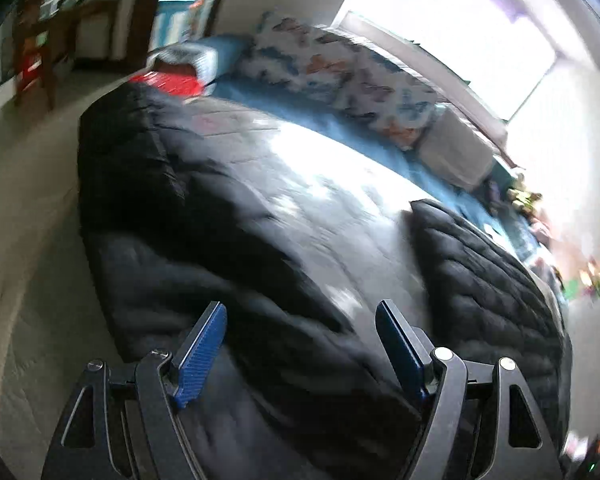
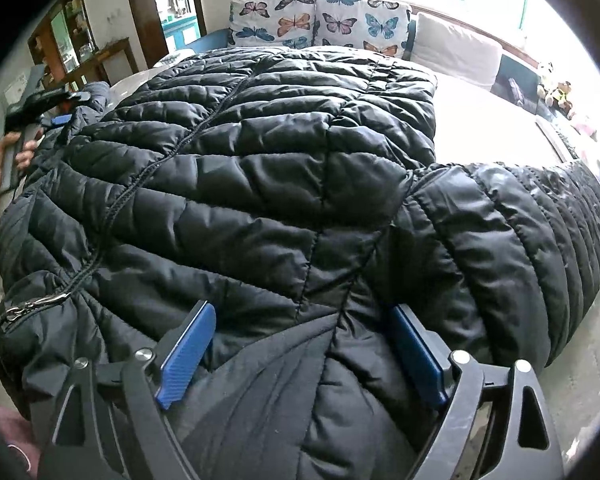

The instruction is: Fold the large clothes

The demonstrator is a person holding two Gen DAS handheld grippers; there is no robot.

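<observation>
A large black quilted puffer jacket (image 2: 260, 160) lies spread front-up on a bed, its zipper (image 2: 140, 184) running diagonally and one sleeve (image 2: 520, 240) stretched out to the right. My right gripper (image 2: 302, 310) hovers open over the near shoulder area, with puffy fabric lying between the wide-apart blue pads (image 2: 188, 352). The left wrist view is blurred. It shows my left gripper (image 1: 300, 308) open above the jacket (image 1: 220, 220), nothing between its fingers. In the right wrist view, the left gripper (image 2: 70, 108) is at the jacket's far left edge, held by a hand (image 2: 16, 152).
Butterfly-print pillows (image 2: 316, 20) and a white pillow (image 2: 456, 48) line the head of the bed under a bright window. Stuffed toys (image 2: 556, 88) sit at the far right. A wooden shelf (image 2: 76, 40) stands at back left. A red item (image 1: 168, 80) lies beyond the jacket.
</observation>
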